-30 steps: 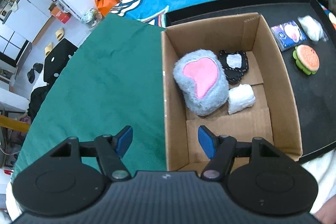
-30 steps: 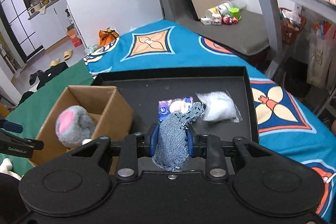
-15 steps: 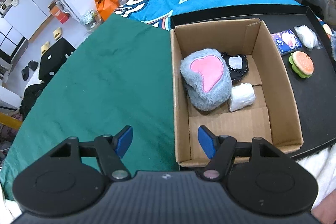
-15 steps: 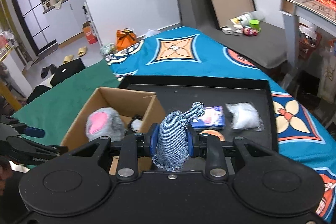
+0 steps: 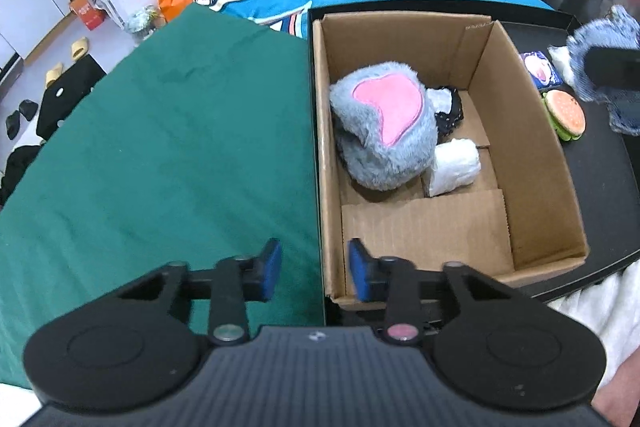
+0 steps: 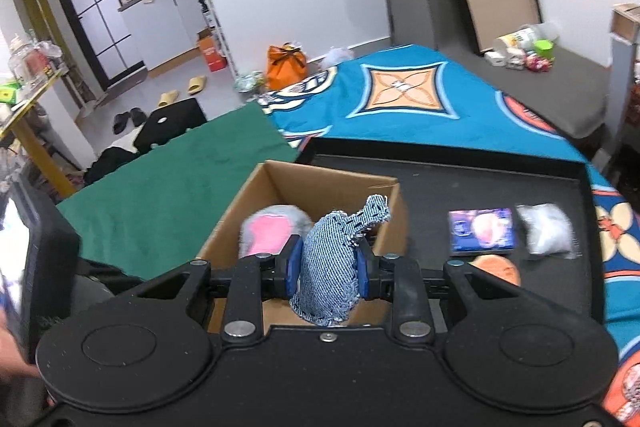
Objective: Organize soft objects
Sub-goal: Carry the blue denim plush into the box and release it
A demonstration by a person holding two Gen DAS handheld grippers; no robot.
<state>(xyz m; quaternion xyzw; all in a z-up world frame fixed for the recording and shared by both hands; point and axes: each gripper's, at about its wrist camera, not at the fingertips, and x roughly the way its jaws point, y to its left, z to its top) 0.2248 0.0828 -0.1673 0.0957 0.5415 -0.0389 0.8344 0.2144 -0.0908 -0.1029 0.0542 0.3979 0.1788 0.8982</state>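
Note:
An open cardboard box [image 5: 532, 147] [image 6: 276, 175] stands on a black tray [image 6: 480, 179]. Inside lie a grey plush with a pink patch [image 5: 384, 123] [image 6: 268, 231], a black lacy item [image 5: 450, 111] and a white soft roll [image 5: 454, 167]. My right gripper [image 6: 326, 269] is shut on a blue denim piece [image 6: 332, 263] and holds it above the box's near right side; the denim also shows in the left wrist view [image 5: 600, 63]. My left gripper [image 5: 314, 269] is open and empty, straddling the box's near left wall.
On the tray right of the box lie a burger toy [image 5: 566, 113] [image 6: 496, 267], a blue packet [image 6: 482, 231] and a white bagged item [image 6: 546, 231]. A green cloth [image 5: 160, 147] covers the table left of the box; a blue patterned cloth [image 6: 404, 99] lies behind.
My right gripper has carried the denim piece left, from over the tray to over the box. My left gripper has drifted so the box's left wall sits between its fingers.

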